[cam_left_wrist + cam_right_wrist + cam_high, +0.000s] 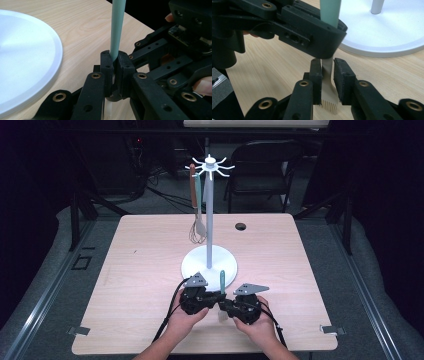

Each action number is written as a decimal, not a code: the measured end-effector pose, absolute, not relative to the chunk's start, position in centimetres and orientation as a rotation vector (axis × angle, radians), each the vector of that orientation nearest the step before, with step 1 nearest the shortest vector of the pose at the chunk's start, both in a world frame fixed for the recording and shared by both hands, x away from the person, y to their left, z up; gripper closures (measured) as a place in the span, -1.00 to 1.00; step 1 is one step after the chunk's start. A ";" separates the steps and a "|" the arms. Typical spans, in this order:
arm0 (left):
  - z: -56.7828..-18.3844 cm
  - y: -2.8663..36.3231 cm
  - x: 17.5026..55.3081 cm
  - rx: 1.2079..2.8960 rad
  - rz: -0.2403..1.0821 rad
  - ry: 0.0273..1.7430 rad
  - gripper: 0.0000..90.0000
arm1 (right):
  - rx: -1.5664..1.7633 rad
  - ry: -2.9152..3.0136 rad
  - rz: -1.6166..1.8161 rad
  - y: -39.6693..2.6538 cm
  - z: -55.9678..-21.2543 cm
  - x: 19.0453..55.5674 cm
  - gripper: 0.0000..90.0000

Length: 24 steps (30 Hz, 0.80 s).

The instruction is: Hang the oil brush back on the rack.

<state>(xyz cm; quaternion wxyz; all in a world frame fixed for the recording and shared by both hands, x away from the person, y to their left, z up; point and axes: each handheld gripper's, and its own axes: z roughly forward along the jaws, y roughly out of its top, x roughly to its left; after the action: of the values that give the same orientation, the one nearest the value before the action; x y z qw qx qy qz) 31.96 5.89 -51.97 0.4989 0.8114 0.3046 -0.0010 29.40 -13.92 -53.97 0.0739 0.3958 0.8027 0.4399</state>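
A: State the position of the brush (222,281).

B: The brush stood upright at the near middle of the bench (140,270), just in front of the white base (197,265) of the rack (209,210). Its teal handle (117,30) pointed up; its pale bristles (329,106) pointed down at the bench top.

A: State the condition of the left hand-held gripper (113,72).

B: It was clenched on the handle. In the left gripper view both pads pressed against the teal shaft from either side, with no gap visible.

A: And the right hand-held gripper (327,75)?

B: It straddled the pale neck of the brush, below the left unit's jaws. In the right gripper view the left pad lay against the neck, while a narrow gap stood between the neck and the right pad. The jaws were parted and did not clamp the brush.

A: Where were the hands?

B: In the high view the left hand (184,317) and the right hand (257,325) sat close together at the near edge, the two units nearly touching.

A: Anything else on the rack?

B: A whisk (197,227) with a brown handle hung from a hook on the left, well away from the brush, toward the far side.
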 end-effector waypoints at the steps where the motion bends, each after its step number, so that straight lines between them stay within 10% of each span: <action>1: -52.0 5.9 31.9 1.958 0.003 0.742 0.89 | 1.187 2.408 1.323 -14.0 -53.9 29.4 0.69; 24: -50.6 7.4 33.3 1.959 0.020 0.751 0.89 | 1.224 2.410 1.290 -15.5 -53.6 29.4 0.65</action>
<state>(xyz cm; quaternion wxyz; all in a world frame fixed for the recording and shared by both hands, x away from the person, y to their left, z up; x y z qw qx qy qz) 33.28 7.36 -50.56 0.4985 0.8094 0.3103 0.0081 29.40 -15.49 -53.60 0.0733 0.4075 0.8025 0.4297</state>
